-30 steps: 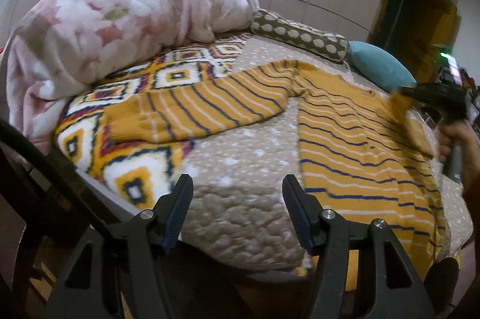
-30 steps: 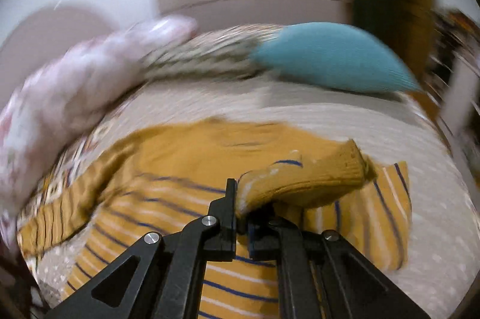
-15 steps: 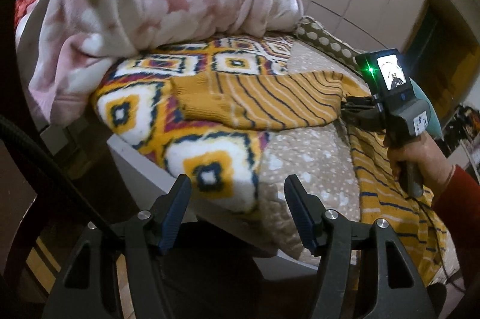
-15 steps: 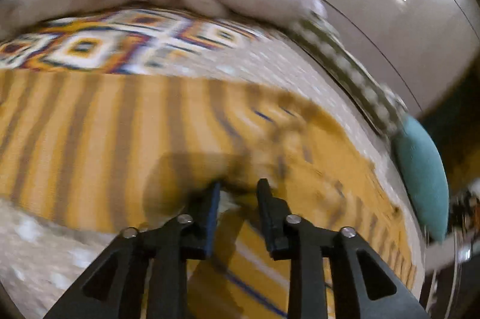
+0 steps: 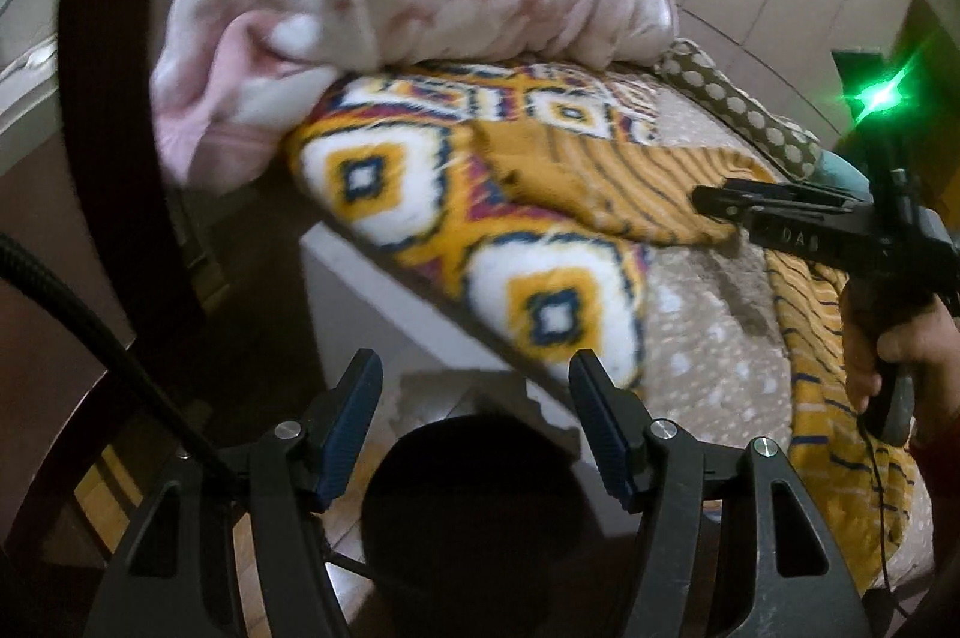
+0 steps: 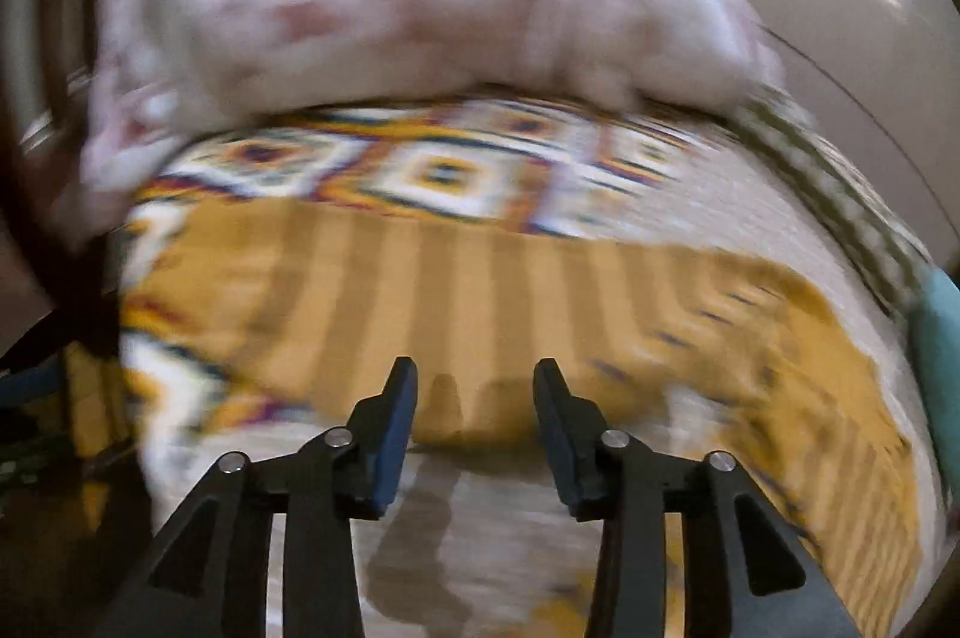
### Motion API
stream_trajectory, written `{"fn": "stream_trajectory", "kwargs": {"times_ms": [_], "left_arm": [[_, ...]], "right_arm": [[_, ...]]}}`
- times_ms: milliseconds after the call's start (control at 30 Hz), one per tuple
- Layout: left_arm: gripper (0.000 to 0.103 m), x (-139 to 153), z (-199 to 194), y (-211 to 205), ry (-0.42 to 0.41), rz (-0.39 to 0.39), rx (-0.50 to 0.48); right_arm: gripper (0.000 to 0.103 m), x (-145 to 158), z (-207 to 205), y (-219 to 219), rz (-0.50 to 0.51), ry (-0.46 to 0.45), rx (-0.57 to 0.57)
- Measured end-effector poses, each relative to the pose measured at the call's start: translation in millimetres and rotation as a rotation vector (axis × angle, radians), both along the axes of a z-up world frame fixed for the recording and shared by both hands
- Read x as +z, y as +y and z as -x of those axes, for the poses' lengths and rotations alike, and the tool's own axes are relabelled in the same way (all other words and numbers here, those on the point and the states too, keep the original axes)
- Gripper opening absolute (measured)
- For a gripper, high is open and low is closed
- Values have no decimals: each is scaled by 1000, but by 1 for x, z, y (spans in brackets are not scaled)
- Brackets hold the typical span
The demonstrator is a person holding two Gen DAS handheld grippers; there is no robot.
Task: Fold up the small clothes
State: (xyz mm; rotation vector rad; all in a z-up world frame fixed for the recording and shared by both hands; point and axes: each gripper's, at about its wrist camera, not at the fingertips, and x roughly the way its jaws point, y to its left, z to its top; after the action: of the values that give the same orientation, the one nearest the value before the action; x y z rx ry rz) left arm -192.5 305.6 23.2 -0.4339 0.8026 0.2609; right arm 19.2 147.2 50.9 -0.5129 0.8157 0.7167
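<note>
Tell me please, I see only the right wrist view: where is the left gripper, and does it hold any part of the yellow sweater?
Observer: The left gripper holds nothing. Its fingers stand open beyond the bed's edge, apart from the sweater.
Operator: How does my right gripper stand to the sleeve?
Observer: The right gripper reaches sideways over the striped sleeve. Its fingers are opening, and no cloth is pinched between them.
Operator: Where does the sweater's body lie?
Observer: It runs down to the bed's near edge, beside the hand that holds the right gripper.
</note>
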Motion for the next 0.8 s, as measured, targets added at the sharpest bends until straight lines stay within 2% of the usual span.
{"fn": "stream_trajectory", "kwargs": {"times_ms": [100,233,333,467,600,700,800], "left_arm": [[63,-5,11,10,2,19,23],[63,-9,19,21,-8,46,40],[63,-11,23,27,-18,59,50],[64,-15,24,32,-23,78,60],[64,-16,21,32,-27,93,60],[63,-10,17,27,-32,80,44],[64,0,11,19,-46,66,19]], "right_arm": [[44,-7,31,43,3,20,134],[44,-24,63,90,59,-18,244],[44,-31,65,105,65,-36,222],[44,-27,47,105,-16,39,142],[44,-35,39,110,3,50,130],[8,-34,41,112,-4,48,123],[5,-7,23,84,-103,59,36]]}}
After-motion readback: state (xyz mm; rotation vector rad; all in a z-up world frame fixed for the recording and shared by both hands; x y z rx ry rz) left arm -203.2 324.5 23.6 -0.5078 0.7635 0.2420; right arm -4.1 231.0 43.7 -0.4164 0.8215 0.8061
